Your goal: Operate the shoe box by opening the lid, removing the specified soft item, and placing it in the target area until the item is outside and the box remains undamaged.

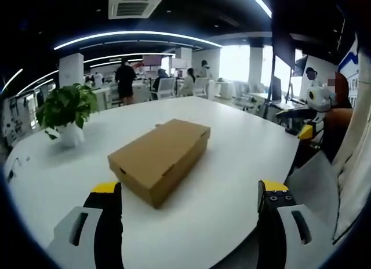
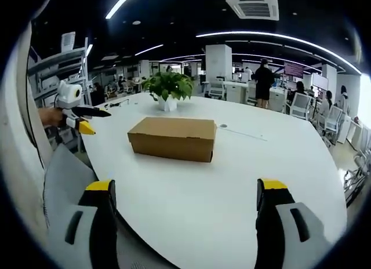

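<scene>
Grippers first: the left gripper (image 1: 188, 193) is held low over the near edge of the white table (image 1: 232, 164), its 2 yellow-tipped jaws spread wide with nothing between them. The right gripper (image 2: 185, 193) sits the same way in the right gripper view, jaws parted and empty, level above the table edge. In the right gripper view the left gripper shows again at the far left, held in a hand (image 2: 51, 116) off the table's side; in the left gripper view the right gripper appears at the far right beside the table.

Shoe box (image 1: 159, 159): 1 brown cardboard box, lid closed and seated flat, so its contents cannot be seen. It rests on the table near the middle, well apart from both grippers. In the left gripper view its long axis runs diagonally, a short end facing the camera at lower left. In the right gripper view a long side faces the camera and the axis runs left to right.

Potted plant (image 2: 168, 88): green leaves in a white pot, standing upright on the table beyond the box, apart from it.
</scene>
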### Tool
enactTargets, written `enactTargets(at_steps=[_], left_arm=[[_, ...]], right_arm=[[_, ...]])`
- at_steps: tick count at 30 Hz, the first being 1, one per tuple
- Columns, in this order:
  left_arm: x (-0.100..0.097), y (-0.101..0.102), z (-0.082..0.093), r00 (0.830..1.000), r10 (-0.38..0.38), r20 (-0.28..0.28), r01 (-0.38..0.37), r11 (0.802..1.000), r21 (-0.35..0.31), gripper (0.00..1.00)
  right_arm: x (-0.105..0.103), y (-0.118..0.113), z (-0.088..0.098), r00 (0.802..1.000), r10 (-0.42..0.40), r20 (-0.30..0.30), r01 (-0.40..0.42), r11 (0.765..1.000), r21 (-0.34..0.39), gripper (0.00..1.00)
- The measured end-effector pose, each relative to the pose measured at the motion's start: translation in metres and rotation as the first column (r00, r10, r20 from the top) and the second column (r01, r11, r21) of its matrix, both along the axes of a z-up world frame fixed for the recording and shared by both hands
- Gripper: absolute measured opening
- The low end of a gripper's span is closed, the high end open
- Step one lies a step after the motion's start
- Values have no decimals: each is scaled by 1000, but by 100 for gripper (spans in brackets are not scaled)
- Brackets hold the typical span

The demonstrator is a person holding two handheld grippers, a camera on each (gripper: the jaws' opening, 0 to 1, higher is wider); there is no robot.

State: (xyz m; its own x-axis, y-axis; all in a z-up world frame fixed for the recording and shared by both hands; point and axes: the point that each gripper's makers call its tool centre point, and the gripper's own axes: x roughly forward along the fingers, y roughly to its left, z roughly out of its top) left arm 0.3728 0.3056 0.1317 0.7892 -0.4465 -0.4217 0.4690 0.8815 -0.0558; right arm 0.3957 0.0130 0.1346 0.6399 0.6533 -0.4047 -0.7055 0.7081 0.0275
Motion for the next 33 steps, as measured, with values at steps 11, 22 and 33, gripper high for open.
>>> enactTargets(at_steps=[11, 22, 33], left_arm=[[5, 3, -1, 1000, 17, 2, -17, 1000, 7, 100], [10, 8, -7, 998, 55, -2, -55, 998, 16, 100], [16, 18, -10, 995, 100, 4, -100, 995, 30, 100]], right_arm=[[10, 1, -1, 1000, 23, 1, -23, 1000, -12, 95], [25, 4, 1, 999, 47, 19, -46, 999, -22, 96], [40, 9, -2, 997, 70, 26, -69, 997, -37, 95]])
